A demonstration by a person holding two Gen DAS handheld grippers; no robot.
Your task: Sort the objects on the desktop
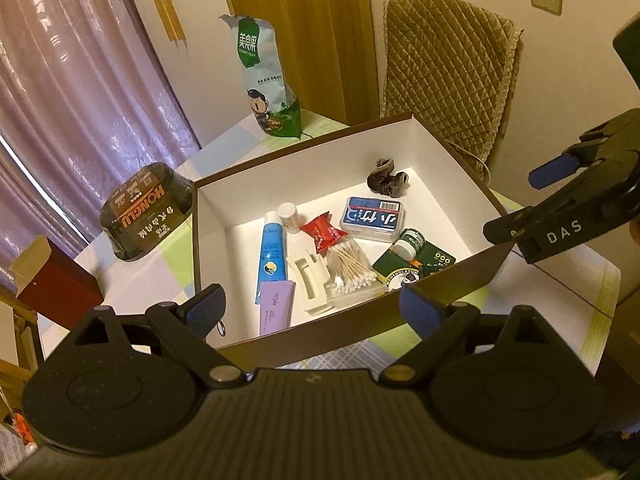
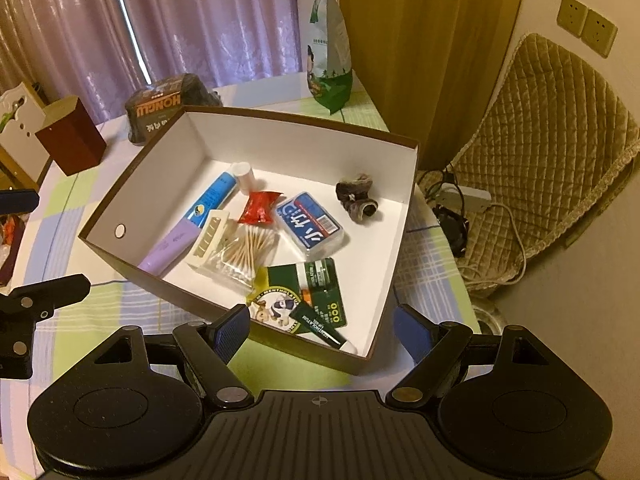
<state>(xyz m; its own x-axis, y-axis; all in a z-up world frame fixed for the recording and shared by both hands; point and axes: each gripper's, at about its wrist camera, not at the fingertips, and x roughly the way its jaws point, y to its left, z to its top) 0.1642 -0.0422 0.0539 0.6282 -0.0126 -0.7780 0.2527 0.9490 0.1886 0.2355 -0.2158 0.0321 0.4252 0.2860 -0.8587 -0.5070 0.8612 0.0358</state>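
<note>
So both grippers are just hanging wide open with nothing in them: the left gripper (image 1: 316,308) sits bottom centre of its view over the near wall of the brown cardboard box with the white inside (image 1: 208,216), and the right gripper (image 2: 324,330) sits bottom centre of its own view at the box's near corner. Everything's already piled in the box mid-frame: blue tube (image 1: 271,256), lilac tube (image 1: 274,306), bag of cotton swabs (image 1: 352,270), red sachet (image 1: 322,232), blue-labelled clear case (image 1: 372,220), green lip-balm card (image 2: 310,296) and a dark scrunchie (image 1: 387,181). A green-and-white snack bag (image 1: 266,76) stands upper centre behind the box, and a dark shrink-wrapped bowl (image 1: 140,212) sits to its left on the checked tablecloth (image 1: 136,276).
</note>
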